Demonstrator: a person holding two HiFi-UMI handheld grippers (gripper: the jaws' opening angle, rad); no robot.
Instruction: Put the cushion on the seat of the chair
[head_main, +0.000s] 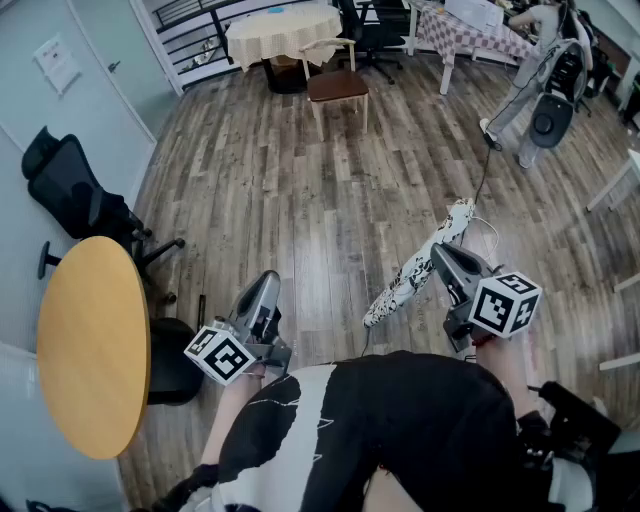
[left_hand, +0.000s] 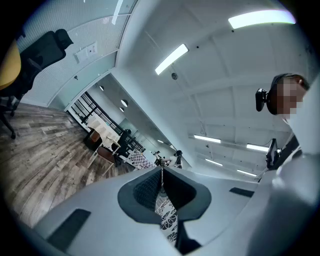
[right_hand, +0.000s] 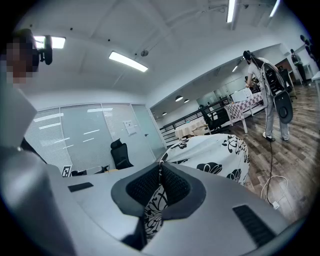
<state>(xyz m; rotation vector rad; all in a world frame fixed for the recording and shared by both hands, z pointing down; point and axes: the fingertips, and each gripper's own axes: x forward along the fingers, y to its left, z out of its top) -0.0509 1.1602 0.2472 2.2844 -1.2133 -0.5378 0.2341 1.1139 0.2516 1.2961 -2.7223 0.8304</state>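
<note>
The cushion (head_main: 418, 266), white with black flowers, hangs edge-on in the air over the wooden floor. My right gripper (head_main: 441, 256) is shut on its near rim. In the right gripper view the cushion (right_hand: 212, 152) bulges out beyond the shut right gripper (right_hand: 160, 172). My left gripper (head_main: 267, 284) is off to the left, apart from the cushion, with its jaws together and nothing in them. A strip of flowered cloth (left_hand: 167, 220) shows below the pads of the left gripper (left_hand: 161, 177). The chair (head_main: 338, 86), pale wood with a brown seat, stands far ahead; it also shows small as the chair (left_hand: 103, 153).
A round yellow table (head_main: 95, 340) and a black stool (head_main: 172, 362) are close on my left, with a black office chair (head_main: 70, 190) behind them. A cloth-covered table (head_main: 283, 30) stands behind the chair. A person (head_main: 530, 80) stands at the back right, and a cable (head_main: 487, 170) trails across the floor.
</note>
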